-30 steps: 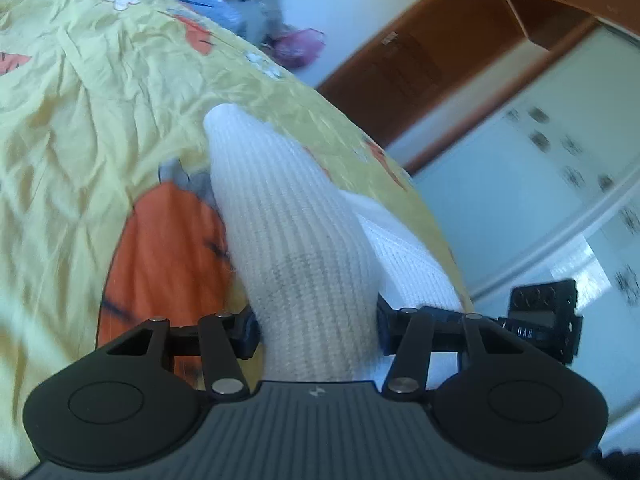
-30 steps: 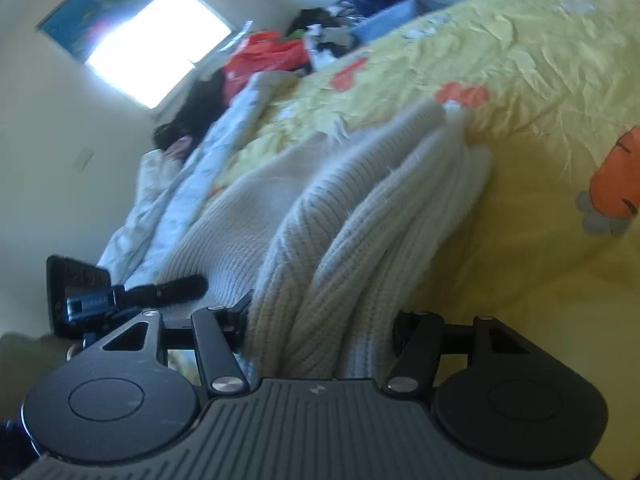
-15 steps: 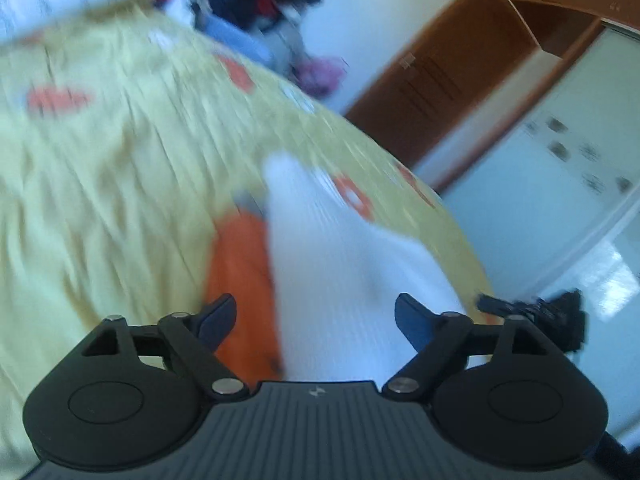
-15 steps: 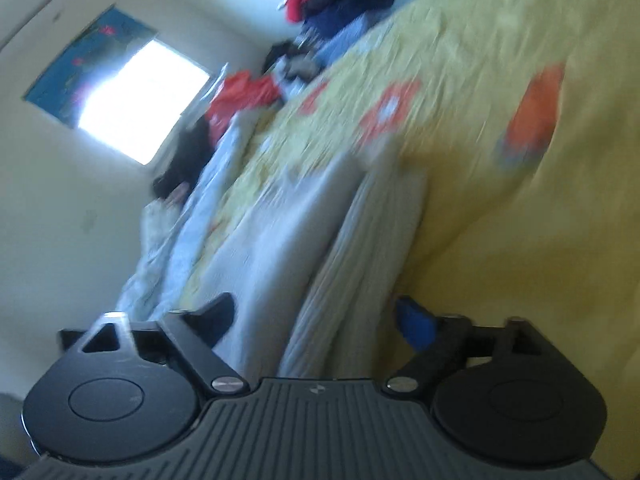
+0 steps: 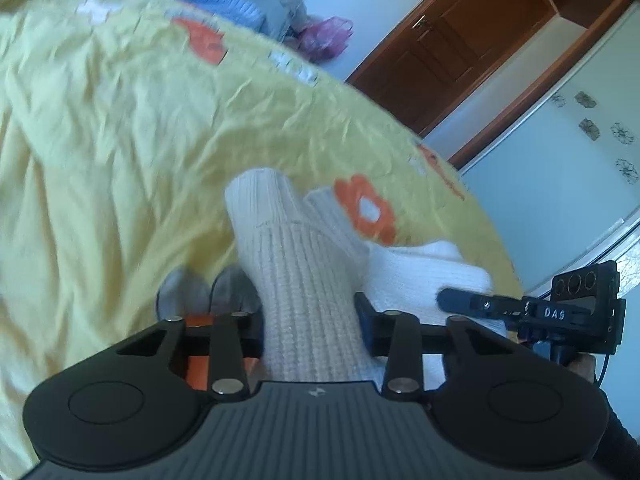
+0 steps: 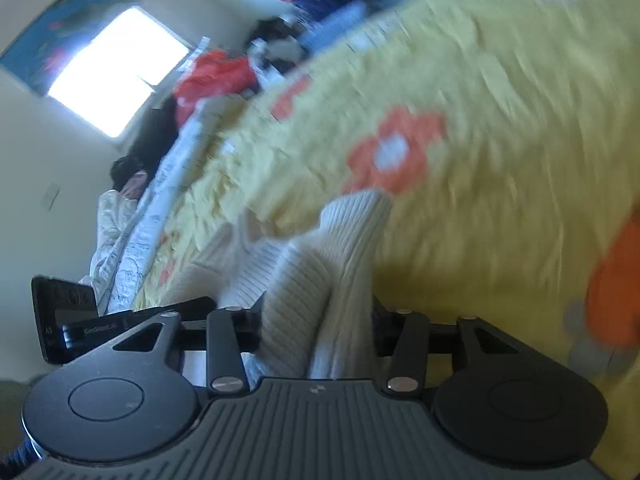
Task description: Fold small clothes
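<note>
A cream ribbed knit sweater (image 5: 296, 264) lies bunched on the yellow bedspread (image 5: 120, 120). In the left wrist view a folded sleeve with its cuff points away from me. My left gripper (image 5: 311, 312) has its jaws closing, and the knit fills the gap between both pads. In the right wrist view another thick fold of the sweater (image 6: 320, 280) runs between the fingers of my right gripper (image 6: 316, 312), whose jaws are closing onto it too. The right gripper's finger (image 5: 460, 300) shows just right of the left one, over the sweater's white bulk.
The bedspread (image 6: 500, 100) has orange flower prints and spreads wide ahead. A heap of loose clothes (image 5: 224, 0) sits at its far end. A wooden wardrobe (image 5: 460, 40) stands beyond the bed's right edge. A white quilt (image 6: 132, 232) lies along the other side under a window (image 6: 116, 68).
Both grippers held the knit, then opened wide and let it go while sweeping across the bed. Now both have narrowed again onto folds of the sweater at a new spot.
</note>
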`<state>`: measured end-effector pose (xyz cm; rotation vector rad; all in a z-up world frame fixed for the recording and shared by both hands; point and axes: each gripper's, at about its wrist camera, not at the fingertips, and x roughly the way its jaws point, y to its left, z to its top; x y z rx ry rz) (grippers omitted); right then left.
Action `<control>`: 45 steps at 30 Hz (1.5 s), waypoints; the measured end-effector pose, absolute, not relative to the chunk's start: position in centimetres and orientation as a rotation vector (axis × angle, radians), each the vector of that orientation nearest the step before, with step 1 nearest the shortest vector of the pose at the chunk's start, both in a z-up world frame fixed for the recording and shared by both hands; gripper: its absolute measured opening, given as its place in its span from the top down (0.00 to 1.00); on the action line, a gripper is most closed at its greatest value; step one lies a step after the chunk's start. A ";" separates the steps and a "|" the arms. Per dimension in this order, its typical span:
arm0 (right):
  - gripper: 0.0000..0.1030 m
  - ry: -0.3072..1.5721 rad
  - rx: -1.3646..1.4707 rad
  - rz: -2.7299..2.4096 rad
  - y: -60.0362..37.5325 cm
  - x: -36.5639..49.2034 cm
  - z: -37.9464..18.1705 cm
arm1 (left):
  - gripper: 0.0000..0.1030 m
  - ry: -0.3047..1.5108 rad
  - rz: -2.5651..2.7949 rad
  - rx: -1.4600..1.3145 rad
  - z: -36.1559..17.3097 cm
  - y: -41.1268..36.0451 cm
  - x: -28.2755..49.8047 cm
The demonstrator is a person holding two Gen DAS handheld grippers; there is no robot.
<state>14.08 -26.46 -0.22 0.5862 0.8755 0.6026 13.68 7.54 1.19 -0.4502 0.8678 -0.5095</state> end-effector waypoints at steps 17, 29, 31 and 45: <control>0.36 0.577 0.475 0.389 -25.7 9.3 5.8 | 0.35 0.489 -0.283 0.075 6.4 2.4 4.3; 0.72 0.827 0.355 0.351 -20.6 16.3 1.0 | 0.35 0.638 -0.298 0.143 2.3 -4.4 6.4; 0.64 0.811 0.366 0.321 -20.8 15.6 1.9 | 0.35 0.629 -0.306 0.144 2.3 -4.2 6.2; 0.33 0.875 0.414 0.418 -23.6 7.7 2.2 | 0.35 0.626 -0.299 0.153 2.3 -4.5 6.1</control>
